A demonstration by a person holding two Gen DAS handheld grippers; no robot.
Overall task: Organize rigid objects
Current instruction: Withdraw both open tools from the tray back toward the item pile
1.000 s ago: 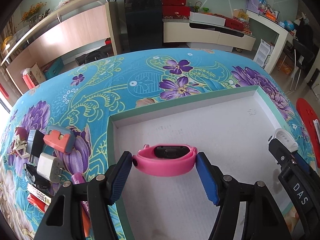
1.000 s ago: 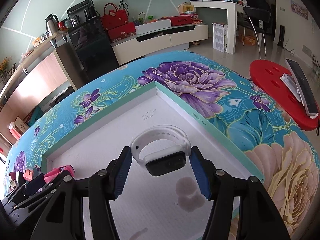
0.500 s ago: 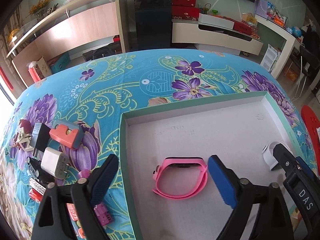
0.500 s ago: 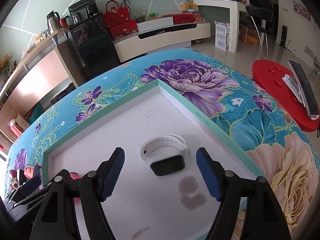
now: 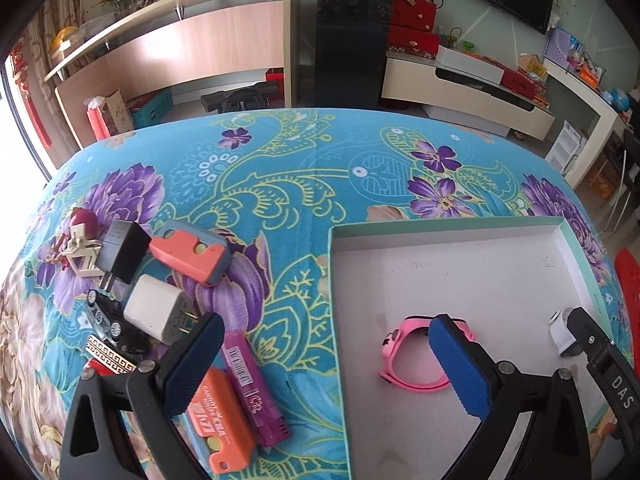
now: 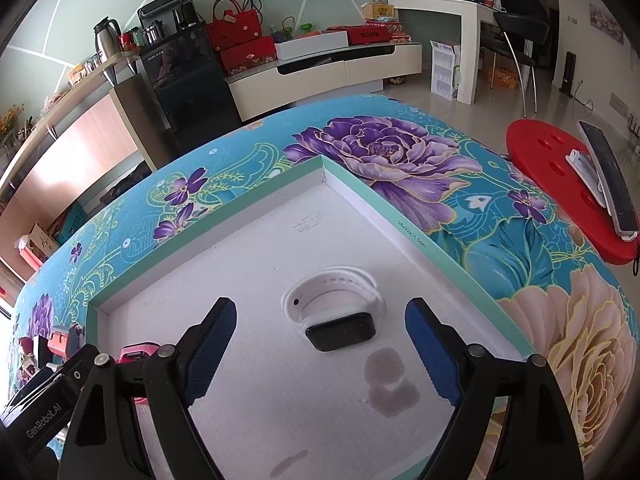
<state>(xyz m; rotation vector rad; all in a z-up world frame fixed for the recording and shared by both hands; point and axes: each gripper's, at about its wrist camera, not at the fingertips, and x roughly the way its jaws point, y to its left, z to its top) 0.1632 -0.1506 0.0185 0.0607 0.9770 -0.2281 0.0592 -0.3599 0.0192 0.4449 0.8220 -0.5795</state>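
Only left wrist view shows orange case (image 5: 189, 255); right shows stool (image 6: 560, 188).

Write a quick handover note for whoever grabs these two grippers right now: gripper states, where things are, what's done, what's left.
Left gripper: open, empty, jaws just opened.
Right gripper: open, empty, jaws just opened; white watch lies between the fingers, untouched.
Done: pink watch and white watch lie in the white box.
Left: the pile on the cloth beside the box, including white charger, black charger, orange case, toy car, purple stick.
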